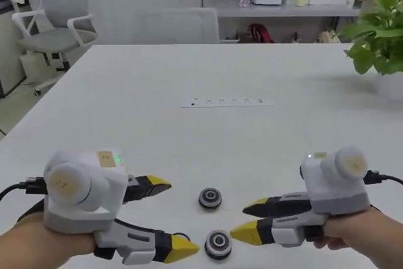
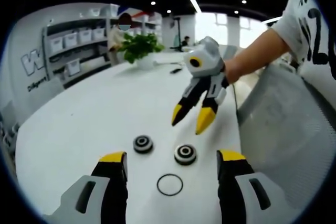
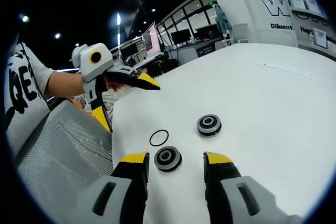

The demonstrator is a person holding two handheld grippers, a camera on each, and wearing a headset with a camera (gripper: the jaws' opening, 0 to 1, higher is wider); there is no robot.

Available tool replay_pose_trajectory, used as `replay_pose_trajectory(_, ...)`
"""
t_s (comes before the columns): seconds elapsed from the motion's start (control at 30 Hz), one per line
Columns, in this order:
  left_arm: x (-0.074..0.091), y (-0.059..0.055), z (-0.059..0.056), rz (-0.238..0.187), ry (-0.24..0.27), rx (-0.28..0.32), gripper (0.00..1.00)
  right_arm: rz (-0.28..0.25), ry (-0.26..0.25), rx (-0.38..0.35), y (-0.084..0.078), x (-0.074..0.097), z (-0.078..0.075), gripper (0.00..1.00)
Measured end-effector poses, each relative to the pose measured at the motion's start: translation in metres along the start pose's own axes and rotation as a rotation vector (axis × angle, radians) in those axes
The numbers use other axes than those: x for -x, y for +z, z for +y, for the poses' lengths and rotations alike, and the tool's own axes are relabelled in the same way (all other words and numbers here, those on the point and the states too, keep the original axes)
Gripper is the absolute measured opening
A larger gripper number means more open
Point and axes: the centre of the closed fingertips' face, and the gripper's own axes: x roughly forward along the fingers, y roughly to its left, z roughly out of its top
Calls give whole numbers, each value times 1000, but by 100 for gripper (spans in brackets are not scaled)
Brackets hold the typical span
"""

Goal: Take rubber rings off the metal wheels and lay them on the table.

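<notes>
The near wheel [image 3: 168, 159] lies flat on the table [image 3: 273, 108] at 12 o'clock from the right gripper [image 3: 176, 157], between its yellow tips but not touching. Those jaws are partly open and hold nothing. The left gripper [image 2: 171, 156] is open wide, empty and farther off. One rubber ring [image 3: 158, 137] lies loose at 11 o'clock.

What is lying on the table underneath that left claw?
A thin black rubber ring lies flat on the white table, between the open jaws of the left claw. In the head view the claw hides most of it.
</notes>
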Motion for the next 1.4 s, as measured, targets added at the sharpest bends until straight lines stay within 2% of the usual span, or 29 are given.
replay_pose_trajectory(0.53, -17, -10, -6, 35, -37, -10, 66, 41, 17, 95, -15, -4, 4, 33)
replay_pose_trajectory(0.73, -24, -17, -9, 55, -53, -17, 64, 66, 27, 129, -21, -8, 6, 31)
replay_pose_trajectory(0.93, -30, -19, -13, 66, -68, -21, 62, 97, 37, 163, -27, -14, 8, 28)
replay_pose_trajectory(1.4, -39, -23, -14, 73, -77, -3, 54, 130, 54, 229, -33, -24, 13, 23)
